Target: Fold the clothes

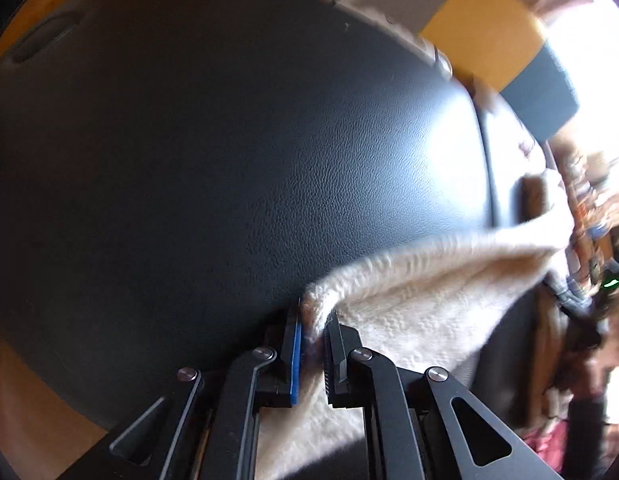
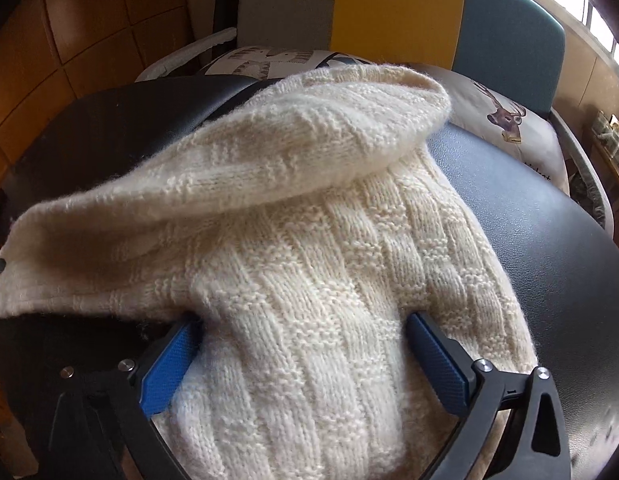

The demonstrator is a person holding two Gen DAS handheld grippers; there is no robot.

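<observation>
A cream knitted sweater (image 2: 309,220) lies on a round black leather-look table (image 2: 529,220). One part of it is folded over towards the left and stands up in a soft loop. In the right wrist view, my right gripper (image 2: 305,324) is open wide just over the near part of the sweater. The knit bulges between its blue pads (image 2: 169,364), and the left pad touches a fold. In the left wrist view, my left gripper (image 1: 313,320) is shut on an edge of the sweater (image 1: 421,304). It lifts that edge off the table (image 1: 229,160), and the cloth stretches away to the right.
Behind the table stands a chair with a grey, yellow and teal back (image 2: 397,4). A white cushion with a deer print (image 2: 505,116) lies on it. Brown floor tiles (image 2: 89,20) show at the left. Blurred clutter (image 1: 589,208) fills the right edge of the left wrist view.
</observation>
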